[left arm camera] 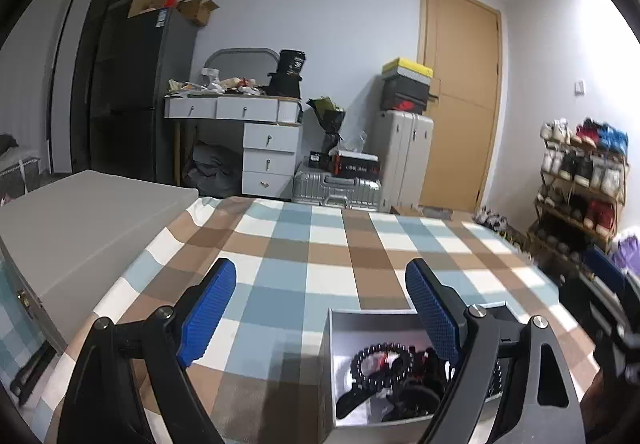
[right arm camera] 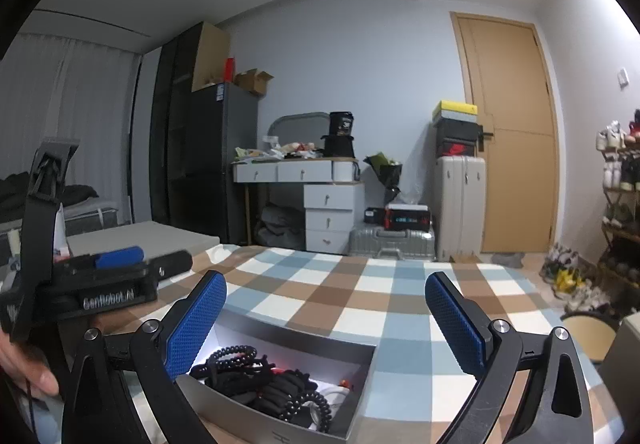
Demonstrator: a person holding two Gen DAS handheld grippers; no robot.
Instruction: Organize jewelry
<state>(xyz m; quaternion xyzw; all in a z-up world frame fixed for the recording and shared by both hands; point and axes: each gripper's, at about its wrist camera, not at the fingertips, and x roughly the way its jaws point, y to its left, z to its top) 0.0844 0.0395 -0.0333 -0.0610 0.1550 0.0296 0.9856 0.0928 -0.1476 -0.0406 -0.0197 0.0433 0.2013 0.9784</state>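
While both tools stand wide apart and hold nothing, the grey box of beads sits by the bench's near edge.
Dip the right tool in slowly and pinch just one string.

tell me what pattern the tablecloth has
The tablecloth is a check of light blue, brown and white squares, clearest in the left wrist view.

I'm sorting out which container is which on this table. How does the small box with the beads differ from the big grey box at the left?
The small box is open, with black bead strings piled inside; the big grey box is closed, its contents hidden. The small box looks silvery and sits near both tongs; the grey one is matte, much larger, and off to the left edge. Both rest on the checked tablecloth.
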